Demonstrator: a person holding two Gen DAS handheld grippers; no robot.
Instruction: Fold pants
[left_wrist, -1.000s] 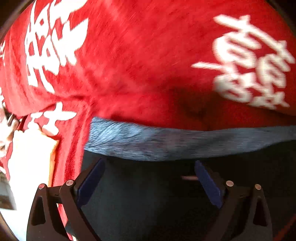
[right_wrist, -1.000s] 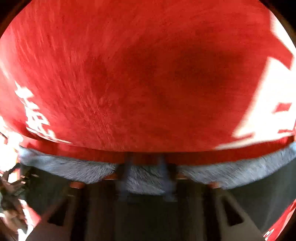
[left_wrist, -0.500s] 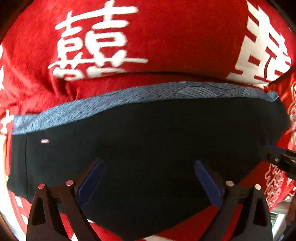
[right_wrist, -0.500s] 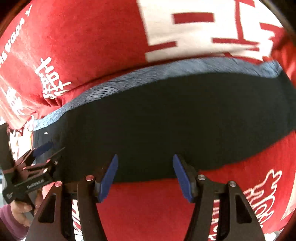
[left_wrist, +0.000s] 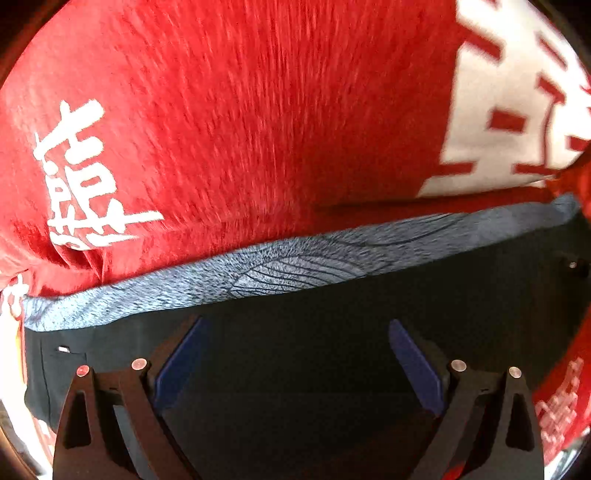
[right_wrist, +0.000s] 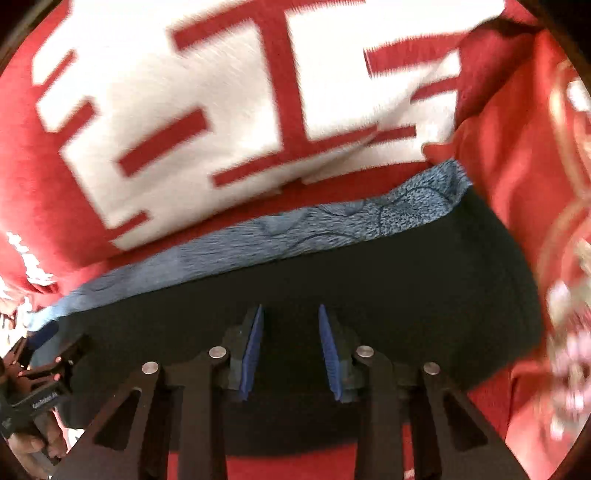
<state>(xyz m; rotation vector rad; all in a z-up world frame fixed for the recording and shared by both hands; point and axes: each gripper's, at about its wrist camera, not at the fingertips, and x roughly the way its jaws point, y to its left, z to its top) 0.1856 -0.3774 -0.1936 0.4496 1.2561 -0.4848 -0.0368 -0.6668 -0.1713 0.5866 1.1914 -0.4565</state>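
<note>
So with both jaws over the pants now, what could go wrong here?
1. The right gripper is closing on flat dark pants; it may pinch nothing, or snag the red cloth below.
2. The left gripper stands wide open behind the blue-grey waistband; uneven grips could skew the fold.

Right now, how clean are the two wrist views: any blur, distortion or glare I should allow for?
Left wrist: red cloth streaked by motion blur, pants dark, little detail. Right wrist: blur on the white print and right edge, bluish band sharper. Both bulge from fisheye; no real glare.
</note>
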